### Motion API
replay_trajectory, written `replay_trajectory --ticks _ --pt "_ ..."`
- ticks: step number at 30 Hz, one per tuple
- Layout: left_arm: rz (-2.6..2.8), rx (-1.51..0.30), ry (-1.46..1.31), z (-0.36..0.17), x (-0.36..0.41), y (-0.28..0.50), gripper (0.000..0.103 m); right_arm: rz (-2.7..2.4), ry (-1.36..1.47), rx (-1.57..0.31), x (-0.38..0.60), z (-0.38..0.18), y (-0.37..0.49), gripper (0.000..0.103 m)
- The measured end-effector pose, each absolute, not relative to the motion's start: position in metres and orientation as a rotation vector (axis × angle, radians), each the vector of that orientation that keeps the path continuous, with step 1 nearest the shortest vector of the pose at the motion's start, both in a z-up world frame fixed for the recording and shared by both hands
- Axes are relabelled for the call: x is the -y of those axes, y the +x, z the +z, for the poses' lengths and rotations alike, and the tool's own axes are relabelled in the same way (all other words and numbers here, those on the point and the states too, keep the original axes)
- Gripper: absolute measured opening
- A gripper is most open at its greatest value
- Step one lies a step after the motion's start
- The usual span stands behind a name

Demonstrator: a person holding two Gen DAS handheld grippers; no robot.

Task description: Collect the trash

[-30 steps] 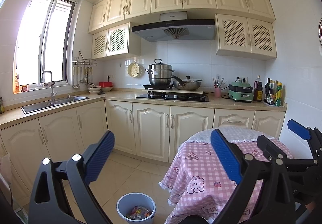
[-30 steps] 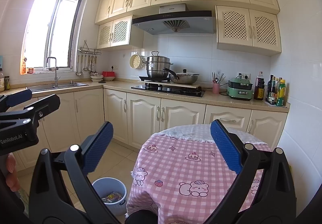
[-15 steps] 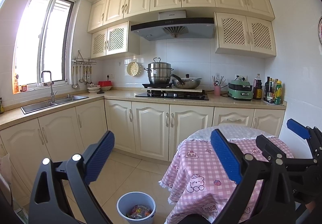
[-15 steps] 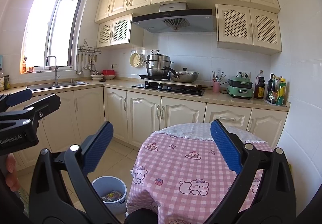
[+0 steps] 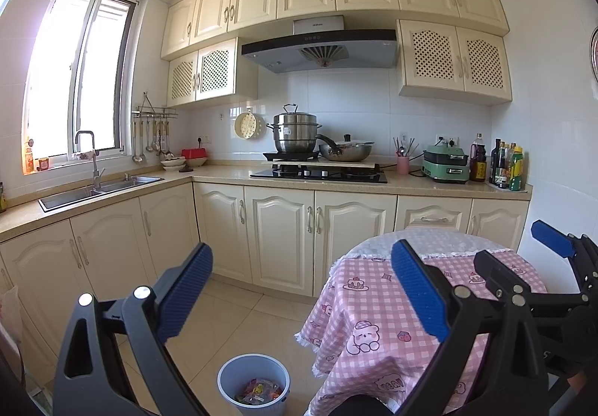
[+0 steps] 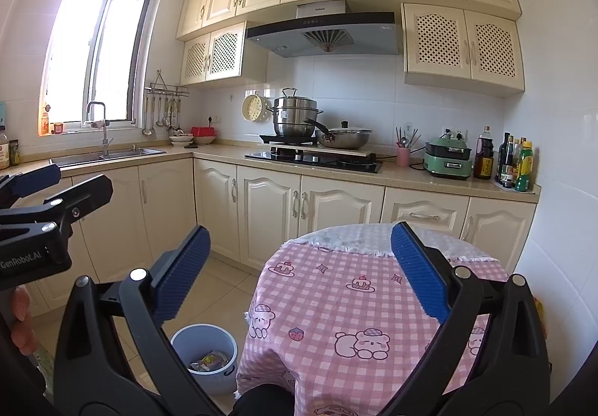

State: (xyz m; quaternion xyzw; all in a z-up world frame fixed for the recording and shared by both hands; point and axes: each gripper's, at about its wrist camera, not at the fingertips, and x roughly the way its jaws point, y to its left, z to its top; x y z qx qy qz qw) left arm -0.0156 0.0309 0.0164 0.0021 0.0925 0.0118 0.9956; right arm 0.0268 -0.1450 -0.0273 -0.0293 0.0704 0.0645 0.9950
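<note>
Holding both the left gripper (image 5: 301, 290) and the right gripper (image 6: 299, 272) wide and empty suited a search; no loose trash showed on the pink checked tablecloth (image 6: 329, 307). Collected wrappers (image 5: 258, 390) lay in the blue bin (image 5: 228, 376) on the tiled floor (image 5: 224, 307), beside the table.

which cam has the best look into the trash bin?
Left wrist. The trash bin sits between the open fingers with its whole rim visible and colourful wrappers inside. In the right wrist view, the bin is partly cut off by the right gripper's left finger, and only one wrapper shows inside.
</note>
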Motion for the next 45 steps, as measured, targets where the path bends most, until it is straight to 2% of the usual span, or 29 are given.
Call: replay_trajectory --ticks 45 --pt "0.025 -0.223 0.016 0.009 -0.047 -0.005 0.094 0.153 -0.054 -0.172 0.142 -0.033 0.038 0.095"
